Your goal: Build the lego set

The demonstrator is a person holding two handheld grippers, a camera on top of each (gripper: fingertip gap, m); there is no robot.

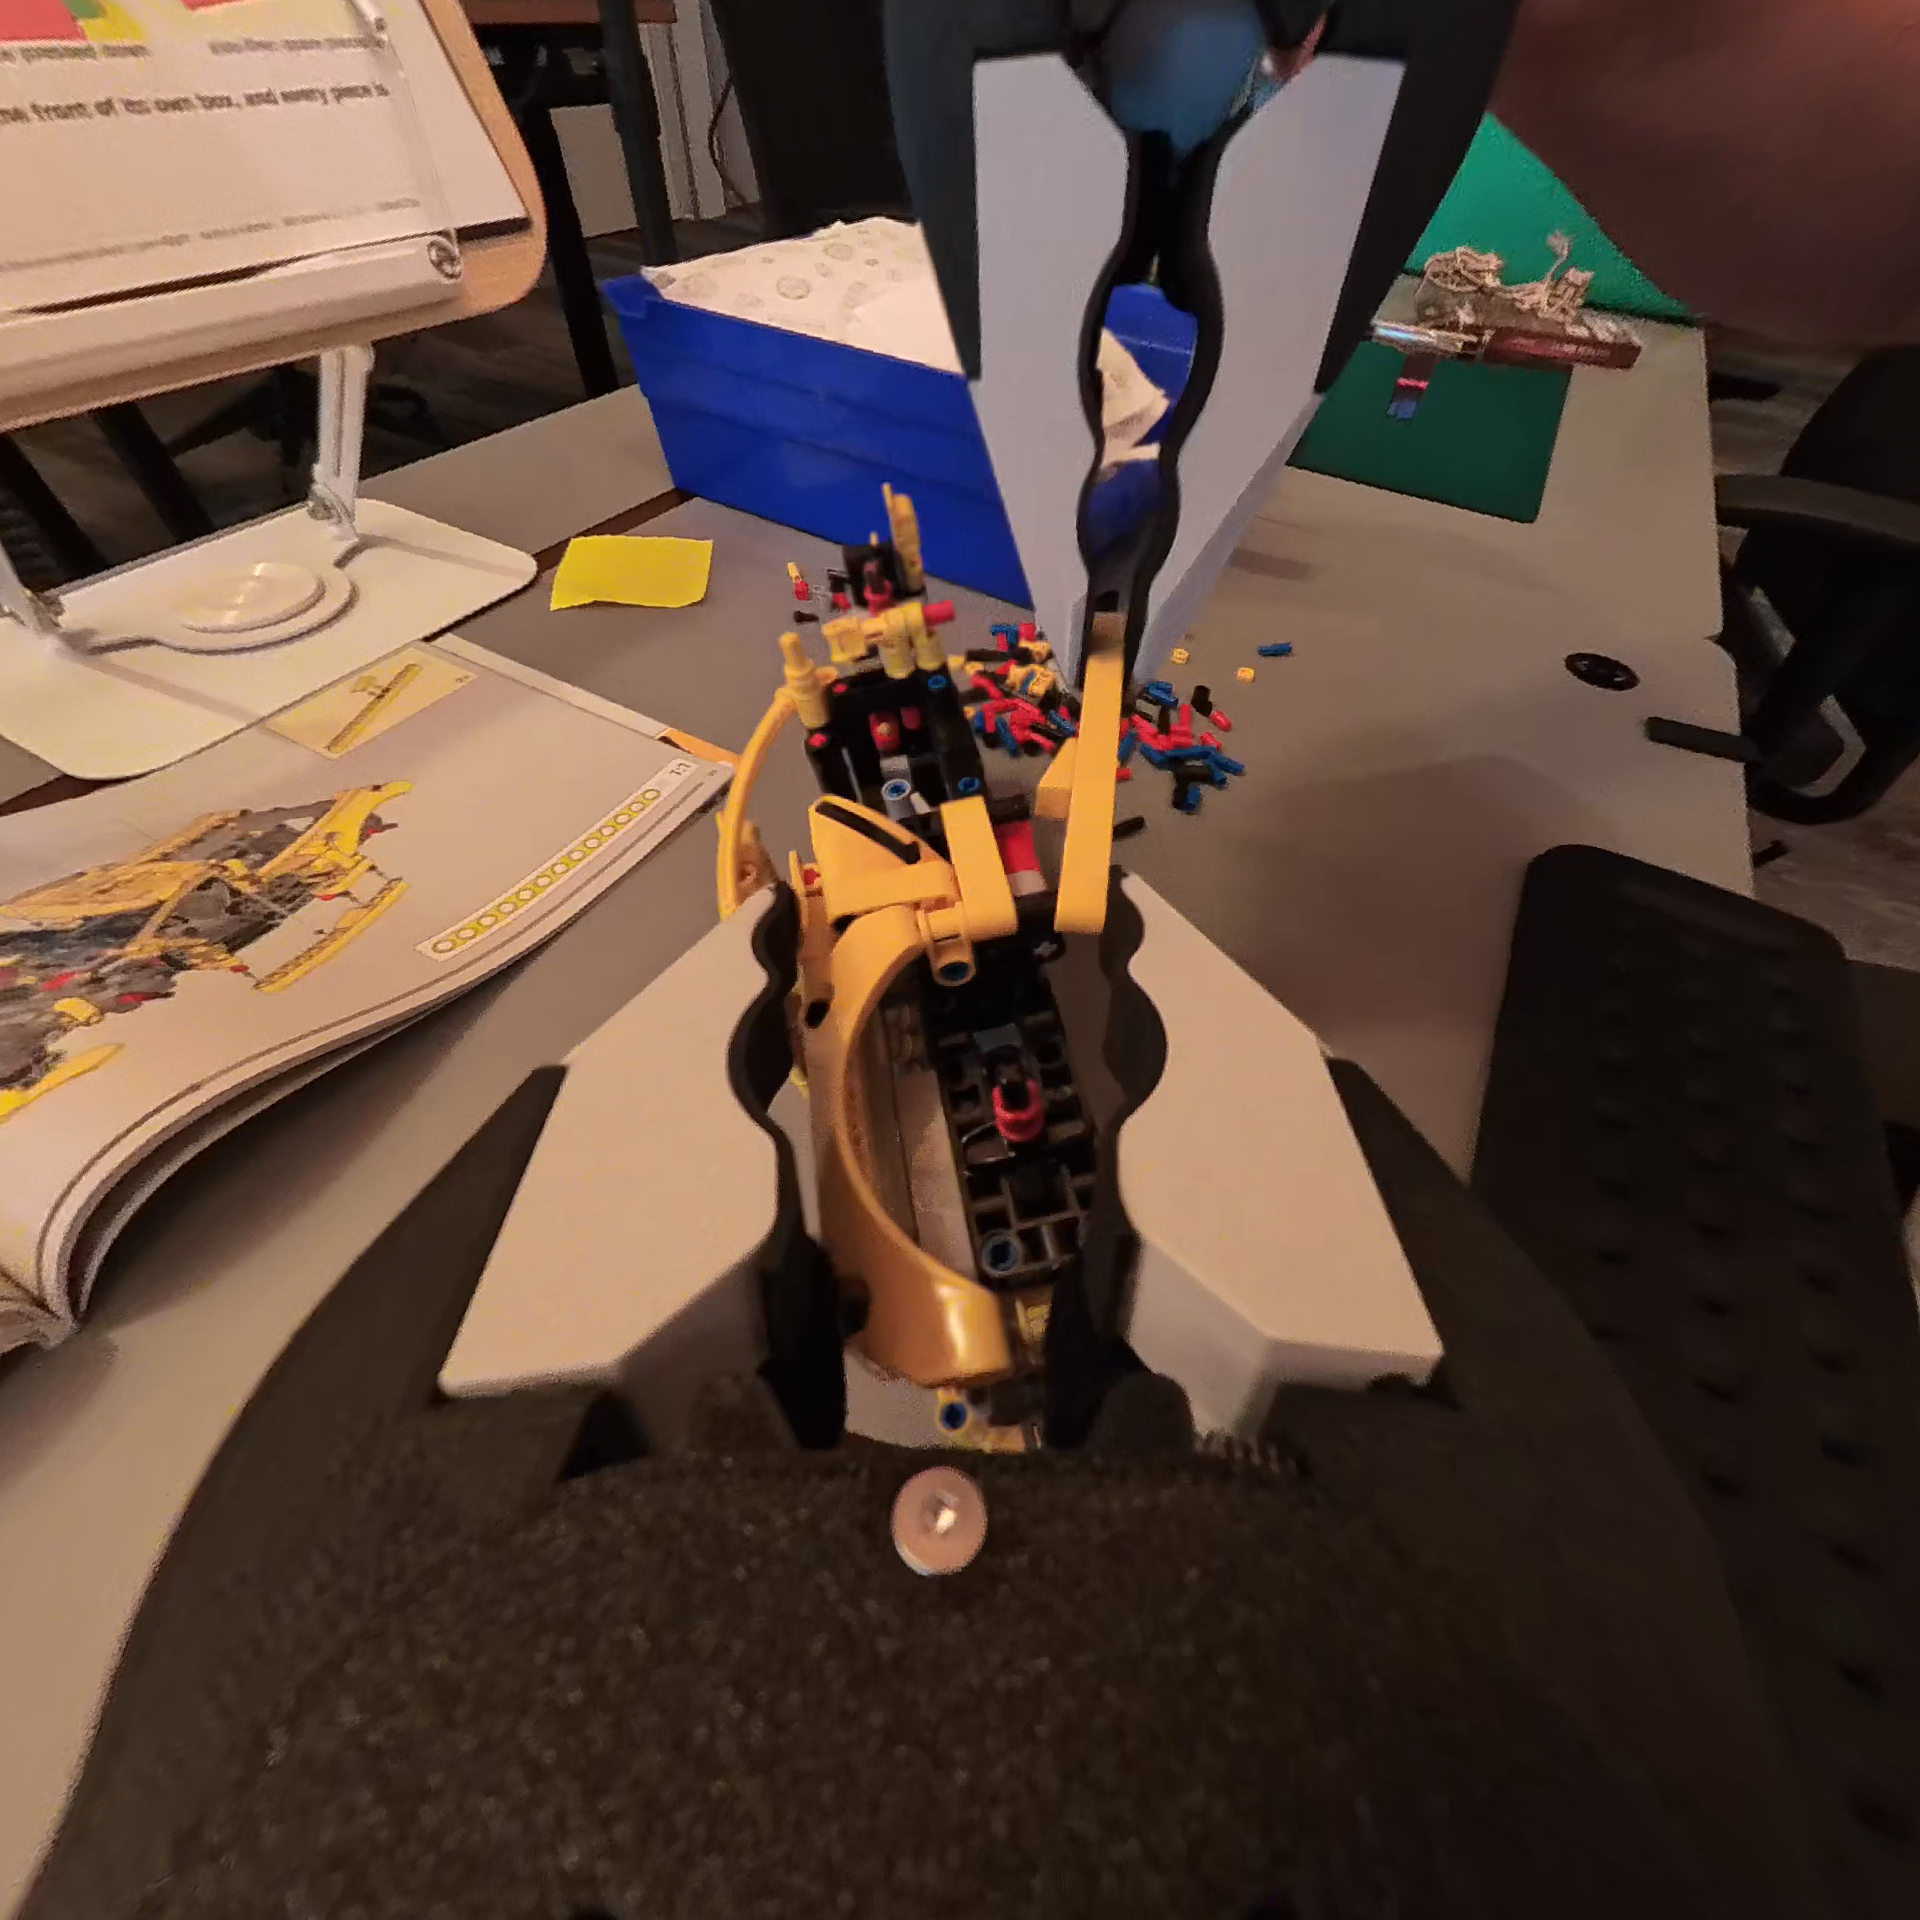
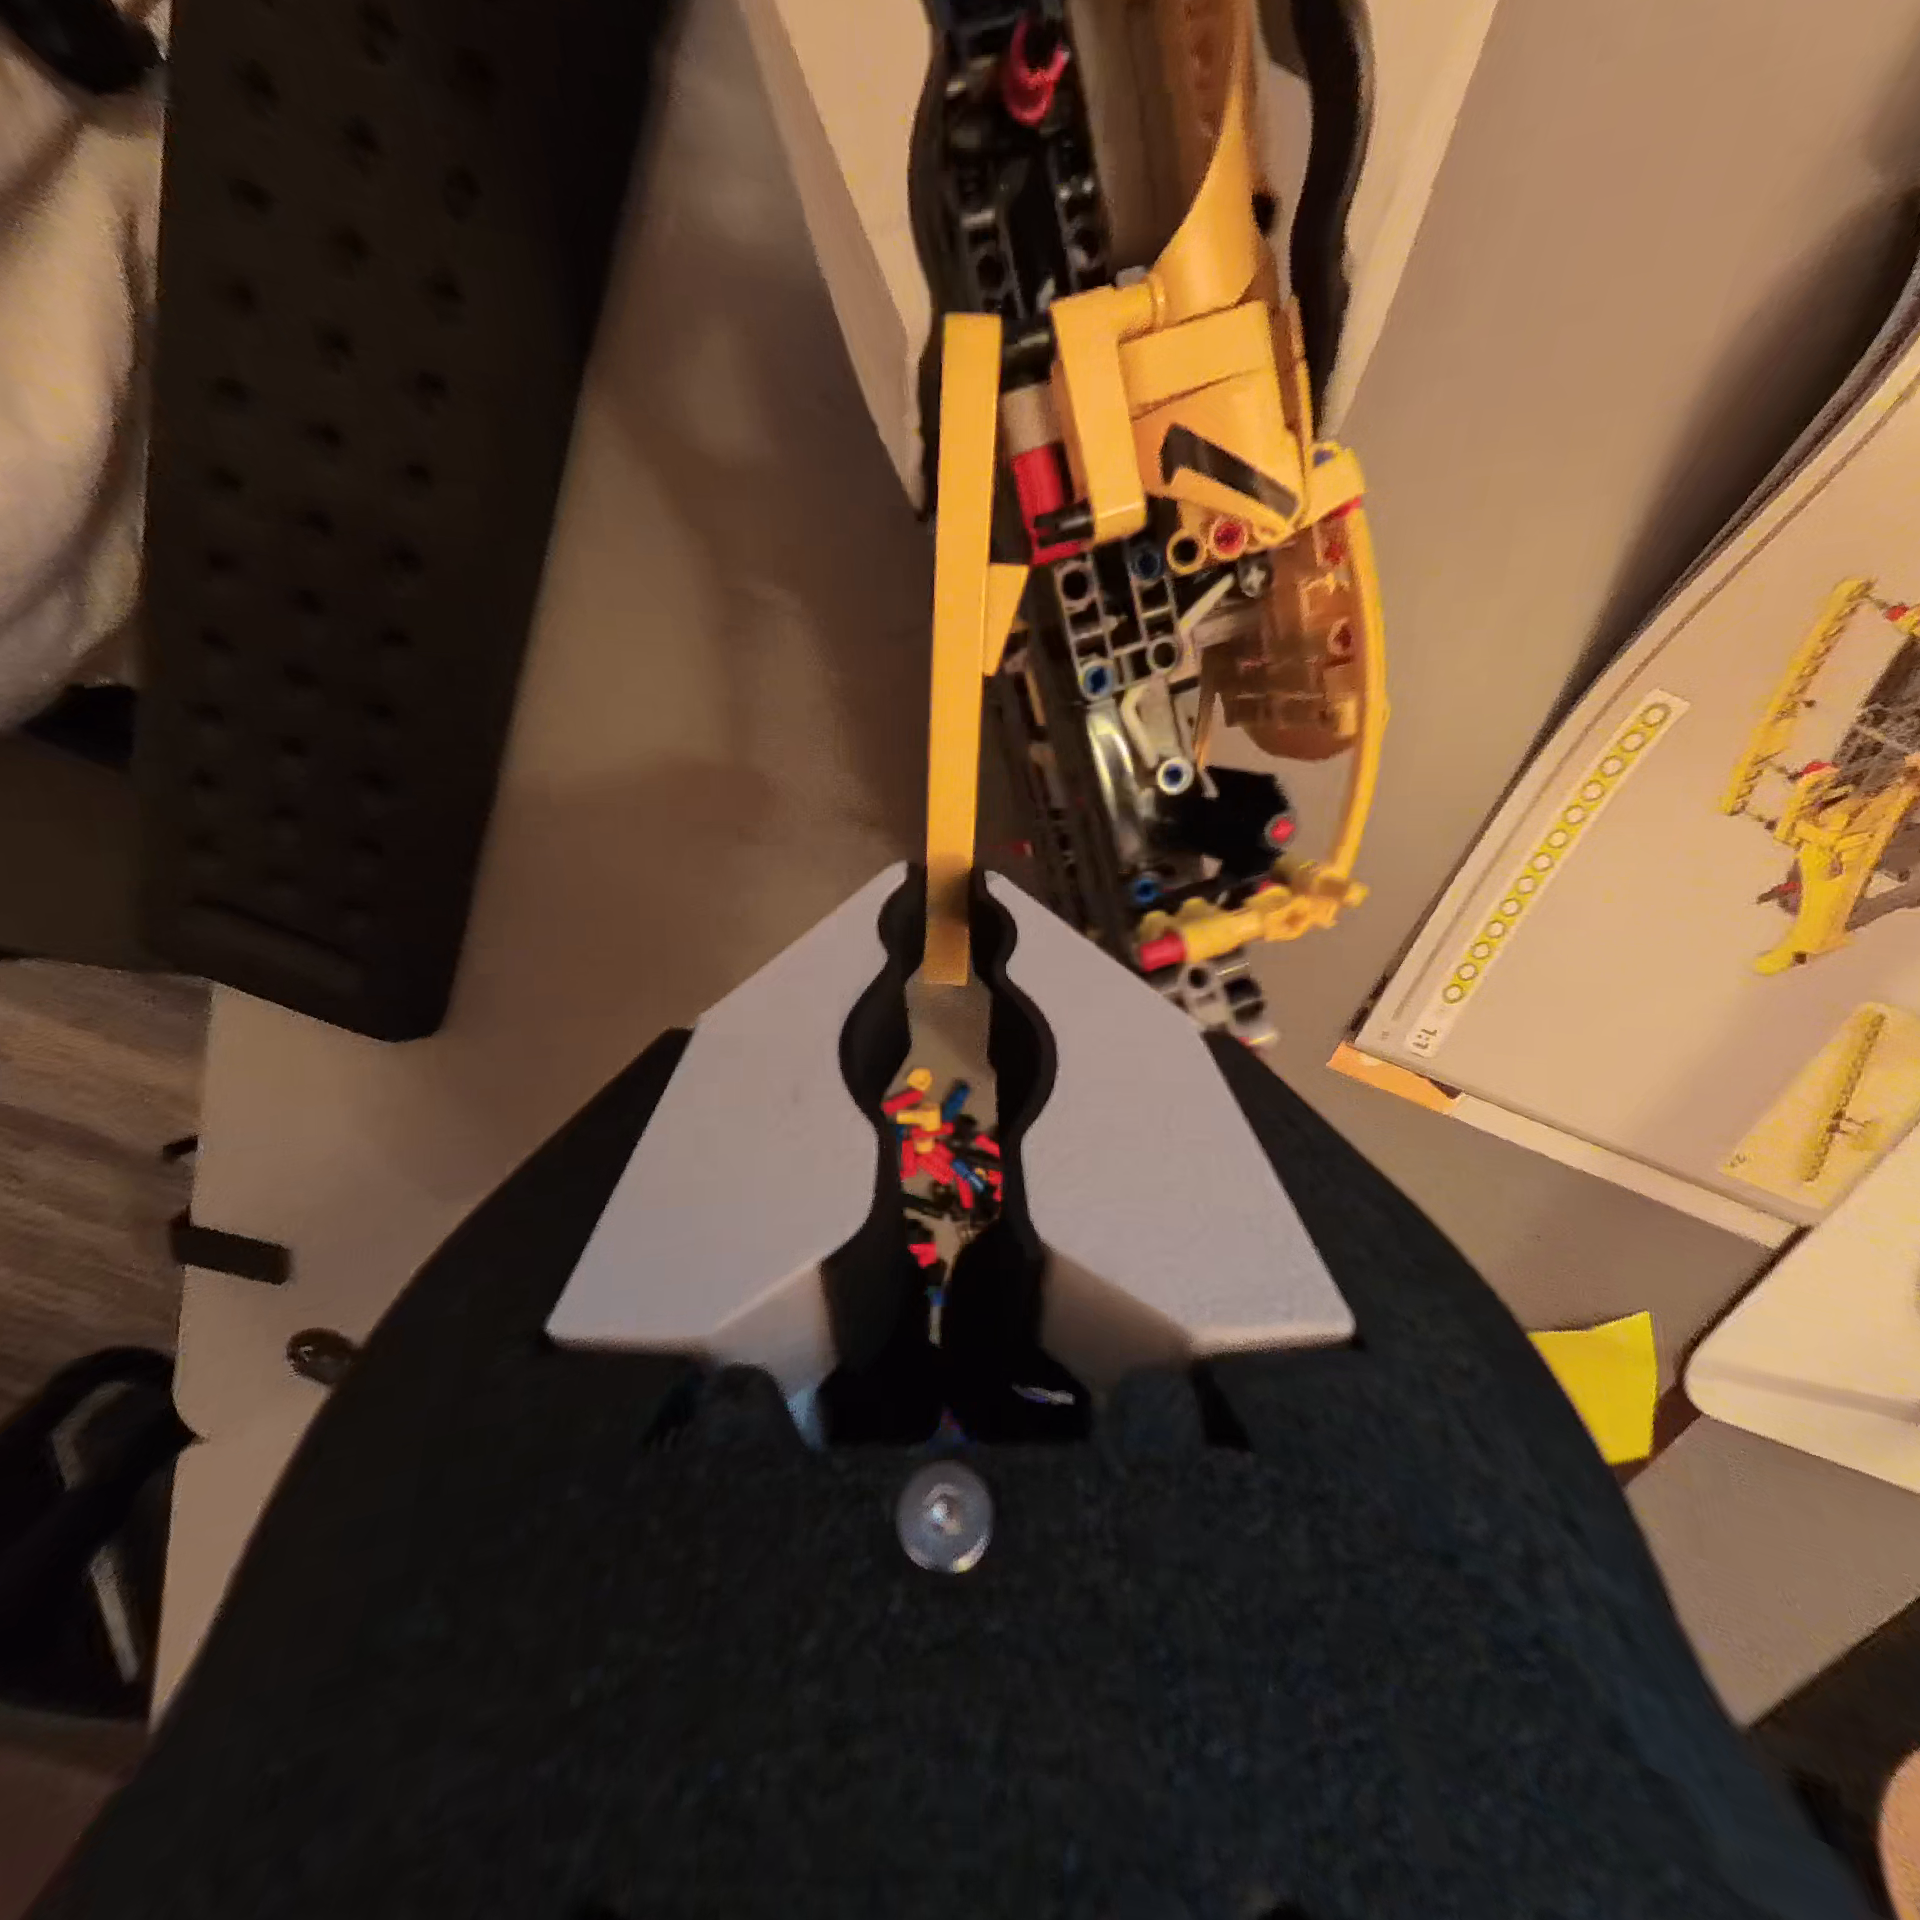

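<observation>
My left gripper (image 1: 940, 914) is shut on a yellow and black lego model (image 1: 935, 1039) and holds it above the grey table (image 1: 1403, 883). My right gripper (image 2: 948, 883) is shut on the end of a long yellow beam (image 2: 961, 644); the beam's far end lies against the model's side (image 2: 1143, 520). In the left wrist view the right gripper (image 1: 1107, 623) comes down from the top, holding the beam (image 1: 1091, 790). The left gripper's fingers (image 2: 831, 208) show at the top of the right wrist view.
A pile of small red, blue and black pins (image 1: 1101, 717) lies behind the model. An open instruction booklet (image 1: 312, 904) lies left; a blue bin (image 1: 831, 416), a yellow note (image 1: 634, 571) and a white stand (image 1: 260, 603) sit behind. A black chair back (image 1: 1683, 1195) is right.
</observation>
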